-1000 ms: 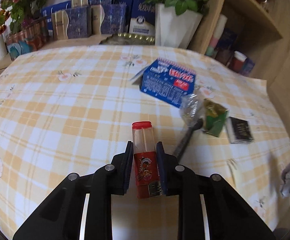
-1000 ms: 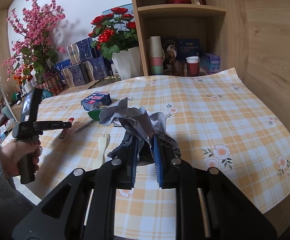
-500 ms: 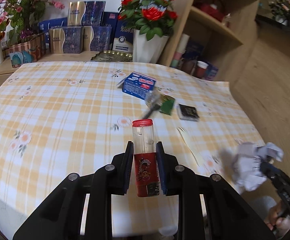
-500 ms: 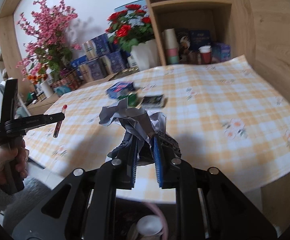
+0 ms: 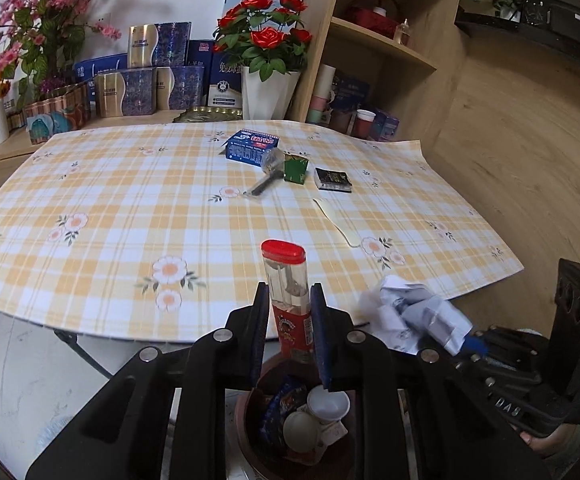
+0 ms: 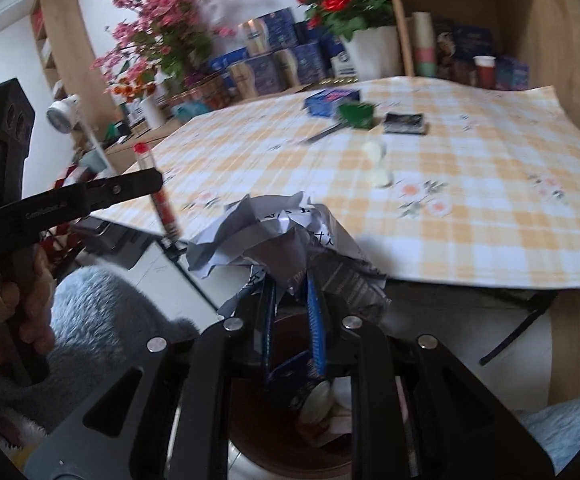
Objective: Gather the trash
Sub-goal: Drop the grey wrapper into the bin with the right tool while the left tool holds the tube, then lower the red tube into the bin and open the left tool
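Red-capped and clear-walled, the tube [image 5: 286, 292] stands upright between the fingers of the left gripper [image 5: 287, 334], whose jaws pinch its red-labelled lower half; the label's figure is too small to read. This gripper hangs off the near edge of the tabletop [image 5: 129, 200], above the brown trash bin [image 5: 245, 416] on the floor, which holds a blue wrapper and small white cups. In the right wrist view the person's left hand [image 6: 17, 312] wraps the black handle at the far left, fingers curled round it, a fluffy grey sleeve below.

To the right, the right gripper [image 6: 292, 320] is level beside the left one, also over the bin, jaws closed on a crumpled paper wad [image 6: 277, 236] with printed black characters, blurred beyond reading. Its housing shows the letters "DAS".

On the tabletop towards the far edge lie a blue box [image 5: 251, 146] with red-and-white print, a spoon-like utensil in clear wrap [image 5: 267, 172], a green packet [image 5: 296, 168] touching it, and a black packet [image 5: 333, 180] just beside. A pale flat stick [image 5: 336, 220] lies nearer the right edge.
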Demonstrator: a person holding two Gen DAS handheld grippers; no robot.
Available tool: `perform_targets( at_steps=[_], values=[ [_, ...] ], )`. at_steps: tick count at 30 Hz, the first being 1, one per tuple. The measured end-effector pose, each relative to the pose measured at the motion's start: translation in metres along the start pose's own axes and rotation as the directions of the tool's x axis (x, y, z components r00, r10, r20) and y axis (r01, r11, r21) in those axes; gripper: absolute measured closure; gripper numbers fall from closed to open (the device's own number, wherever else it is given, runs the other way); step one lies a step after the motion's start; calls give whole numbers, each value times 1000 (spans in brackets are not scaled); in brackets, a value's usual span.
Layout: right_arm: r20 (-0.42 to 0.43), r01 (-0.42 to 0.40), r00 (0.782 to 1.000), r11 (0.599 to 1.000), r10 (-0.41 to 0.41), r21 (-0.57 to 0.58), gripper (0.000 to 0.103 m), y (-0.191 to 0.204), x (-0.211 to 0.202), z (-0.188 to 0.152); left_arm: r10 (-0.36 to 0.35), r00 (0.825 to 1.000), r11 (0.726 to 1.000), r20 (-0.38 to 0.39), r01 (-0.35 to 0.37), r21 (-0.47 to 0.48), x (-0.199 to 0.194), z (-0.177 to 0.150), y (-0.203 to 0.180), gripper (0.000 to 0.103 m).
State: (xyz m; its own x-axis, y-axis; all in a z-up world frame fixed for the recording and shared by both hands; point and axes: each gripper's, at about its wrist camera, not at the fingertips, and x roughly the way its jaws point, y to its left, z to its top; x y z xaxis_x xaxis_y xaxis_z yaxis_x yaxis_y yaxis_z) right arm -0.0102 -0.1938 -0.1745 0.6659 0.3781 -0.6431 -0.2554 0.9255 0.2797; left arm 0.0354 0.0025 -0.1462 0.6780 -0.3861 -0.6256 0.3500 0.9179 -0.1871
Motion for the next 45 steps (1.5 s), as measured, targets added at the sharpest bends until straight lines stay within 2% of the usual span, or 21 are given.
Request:
perform_targets(
  at_steps=[5, 10, 14, 16, 17, 20, 21, 24, 27, 30, 33, 36, 39, 42, 45],
  values=[
    [-94, -50, 994, 999, 50, 3, 85, 7, 17, -15, 7, 1000, 1000, 2, -7, -7, -3, -10, 1, 84],
    [-253, -24, 967, 997, 43, 77, 85, -11, 60, -42, 21, 1000, 1000, -8, -21, 8, 4, -19, -1, 84],
    [-325, -1, 944, 990, 48, 143, 84, -21, 86, -54, 25, 999, 1000, -24, -24, 18, 12, -27, -1, 84],
    [-351, 17, 936, 987, 39, 157, 77, -22, 95, -58, 22, 999, 1000, -39, -21, 15, 16, -33, 0, 84],
    [-363, 27, 931, 986, 35, 165, 66, -22, 98, -60, 21, 999, 1000, -43, -20, 15, 17, -34, 0, 84],
    [-388, 31, 921, 982, 44, 186, 59, -22, 104, -63, 14, 999, 1000, -50, -14, 12, 19, -36, 2, 85],
    [-389, 31, 920, 982, 44, 184, 52, -23, 104, -63, 14, 999, 1000, -51, -13, 13, 19, -37, 2, 85],
    [-367, 46, 930, 986, 15, 157, 35, -21, 99, -58, 11, 998, 1000, -63, -10, 16, 22, -41, 2, 85],
    [-309, 85, 950, 990, -48, 108, 25, -18, 86, -48, 3, 997, 1000, -76, -1, 20, 25, -44, 0, 85],
    [-201, 137, 972, 988, -121, 70, 23, -19, 61, -33, -10, 996, 999, -87, 13, 33, 27, -46, -4, 85],
    [-99, 190, 978, 979, -183, 69, 22, -23, 36, -21, -28, 994, 998, -107, 34, 52, 31, -50, -10, 85],
    [11, 255, 966, 963, -257, 85, 17, -32, 11, -9, -49, 989, 995, -141, 60, 76, 38, -54, -19, 85],
    [84, 317, 940, 939, -329, 129, 10, -46, -4, -4, -66, 977, 991, -202, 88, 101, 52, -61, -26, 85],
    [63, 331, 935, 921, -350, 203, 10, -66, -5, -5, -76, 963, 987, -260, 110, 119, 66, -69, -34, 85],
    [35, 361, 922, 891, -384, 274, 8, -84, -4, -8, -78, 939, 981, -334, 132, 143, 85, -79, -41, 86]
  ],
)
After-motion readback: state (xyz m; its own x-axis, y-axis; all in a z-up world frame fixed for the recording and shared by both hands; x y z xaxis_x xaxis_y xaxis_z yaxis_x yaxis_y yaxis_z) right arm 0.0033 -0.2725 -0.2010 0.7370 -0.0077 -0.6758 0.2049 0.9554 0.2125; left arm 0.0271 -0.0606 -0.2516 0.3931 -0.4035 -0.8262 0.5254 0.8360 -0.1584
